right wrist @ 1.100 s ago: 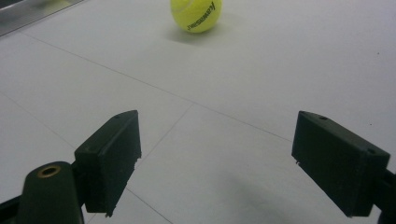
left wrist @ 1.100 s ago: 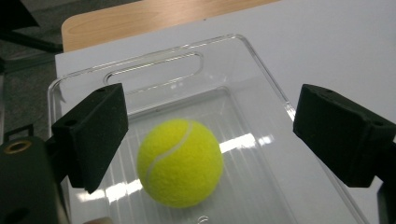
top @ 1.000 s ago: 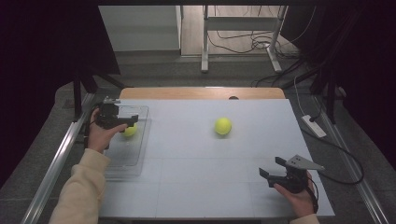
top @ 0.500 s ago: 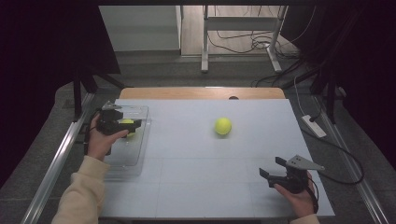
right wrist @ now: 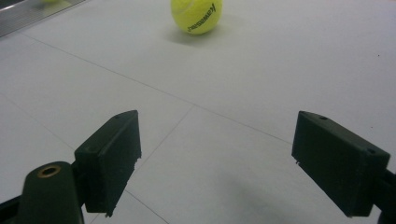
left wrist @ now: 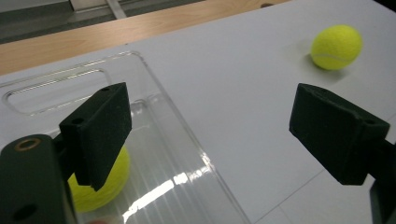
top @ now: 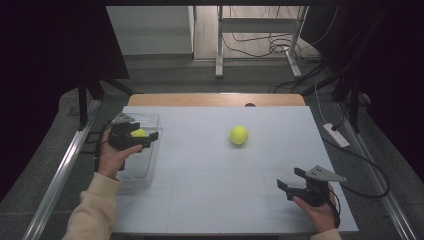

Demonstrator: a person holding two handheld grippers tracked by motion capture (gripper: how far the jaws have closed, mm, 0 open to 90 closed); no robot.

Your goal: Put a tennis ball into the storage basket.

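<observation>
A yellow tennis ball (top: 139, 132) lies in a clear plastic tray (top: 135, 170) at the table's left side. My left gripper (top: 150, 138) hovers over that tray, open, with nothing between its jaws, which have just been closing a little. In the left gripper view the left gripper (left wrist: 219, 126) looks past the tray rim (left wrist: 136, 59), and the ball (left wrist: 100, 184) peeks out below the left jaw. A second tennis ball (top: 239, 135) (left wrist: 336, 46) (right wrist: 196, 15) rests on the white table. My right gripper (top: 290, 178) (right wrist: 224, 154) stands open near the front right, well short of it.
The white tabletop (top: 200, 195) has a wooden strip (top: 215, 99) along its far edge. A metal rail (top: 60, 175) runs down the left side. A white power strip (top: 336, 135) and cables lie off the right edge.
My left gripper has shifted a little toward the near side above the tray. The ball stays in the tray. The right gripper and the ball on the table have not moved.
</observation>
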